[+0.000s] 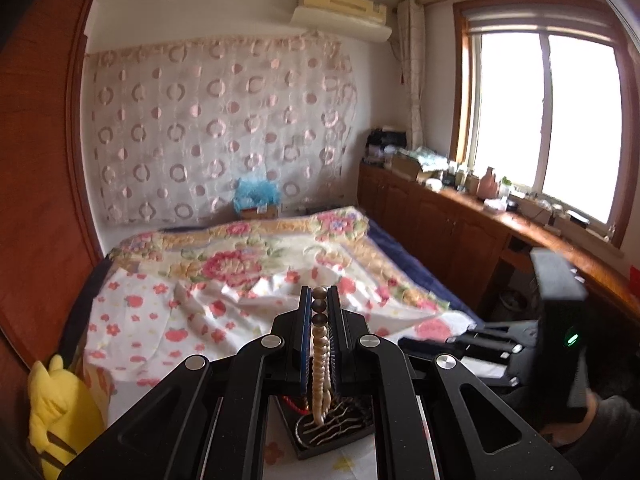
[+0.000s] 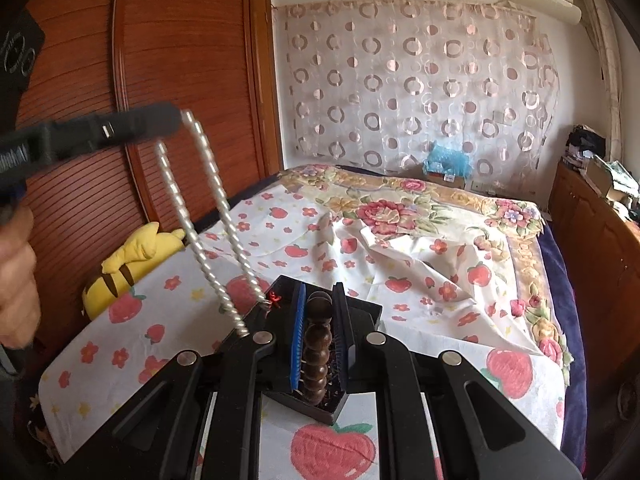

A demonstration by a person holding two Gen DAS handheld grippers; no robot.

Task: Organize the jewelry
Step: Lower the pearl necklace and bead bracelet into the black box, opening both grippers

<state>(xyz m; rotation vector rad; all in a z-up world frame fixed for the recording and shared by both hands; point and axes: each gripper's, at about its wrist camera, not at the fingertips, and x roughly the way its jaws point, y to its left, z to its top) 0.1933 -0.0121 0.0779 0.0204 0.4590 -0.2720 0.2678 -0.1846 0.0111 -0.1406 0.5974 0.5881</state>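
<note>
My left tool (image 1: 319, 312) is clenched on a string of pale beads (image 1: 320, 364), and my right tool (image 2: 319, 320) is clenched on a string of dark wooden beads (image 2: 318, 344). Both hang over the black jewelry tray (image 2: 362, 310), which sits on the strawberry-print sheet (image 2: 420, 264) of the bed and serves as my landmark.

In the right wrist view the left tool (image 2: 160, 120) is high above the tray and off toward the wooden wardrobe (image 2: 180, 60). The pale string drops from it in a long doubled loop, slanting down to the tray's near-left corner, where a red cord end (image 2: 274, 299) shows. So the long axis of that string runs steeply from the raised tool down to the tray; it is mostly clear of the tray, with only its lowest part close to it. I cannot tell whether that part touches.

The dark string is the reverse case: it runs along the line of my right fingers (image 2: 298, 340), straight over the tray, with its lower end down at the tray's near edge. The right tool is plainly the nearer to the tray.

I judge that the two strings are being drawn apart, and the move ahead depends on keeping the pale loop's slant away from the dark beads so the strings do not snag as each goes to its place. A yellow plush toy (image 2: 132, 260) lies beside the bed, well clear of the tray.
</note>
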